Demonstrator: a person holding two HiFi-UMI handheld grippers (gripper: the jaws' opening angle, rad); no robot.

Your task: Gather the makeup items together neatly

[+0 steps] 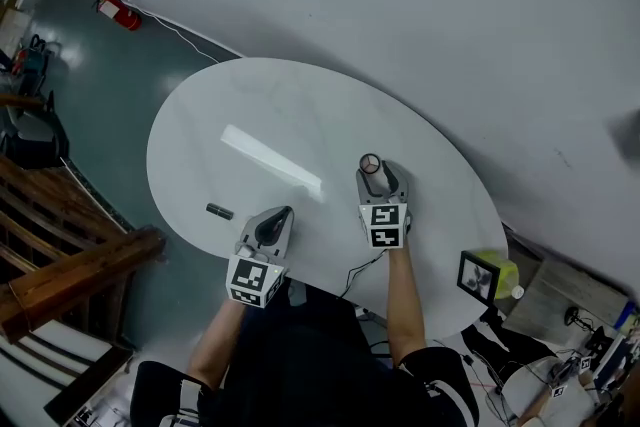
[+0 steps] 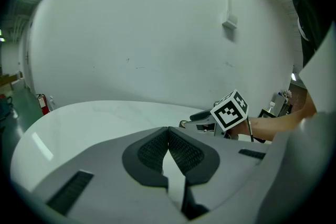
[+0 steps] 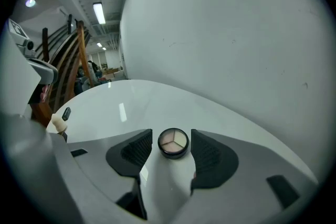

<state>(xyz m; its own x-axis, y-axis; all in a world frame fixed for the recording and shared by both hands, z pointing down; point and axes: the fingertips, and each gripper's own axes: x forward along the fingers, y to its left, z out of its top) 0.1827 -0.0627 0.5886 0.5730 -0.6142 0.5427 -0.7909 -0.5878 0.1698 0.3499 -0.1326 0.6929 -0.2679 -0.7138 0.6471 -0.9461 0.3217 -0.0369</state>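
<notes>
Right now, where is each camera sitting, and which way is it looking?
Head view: on the person's head, looking steeply down at the table; shows both forearms, the left hand-held gripper and right hand-held gripper.
Left gripper view: on the left hand-held gripper, looking along its shut jaws across the table; the right forearm shows.
Right gripper view: on the right hand-held gripper, looking along its open jaws at the eyeshadow compact between them.
Shared: the head view also shows that compact.

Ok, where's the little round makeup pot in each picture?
Head view: round compact, right of centre, at the tips of the right gripper.
Left gripper view: maybe the small dark shape beside that gripper; unsure.
Right gripper view: compact bottom middle, between the jaws.
Shared: the white table.
</notes>
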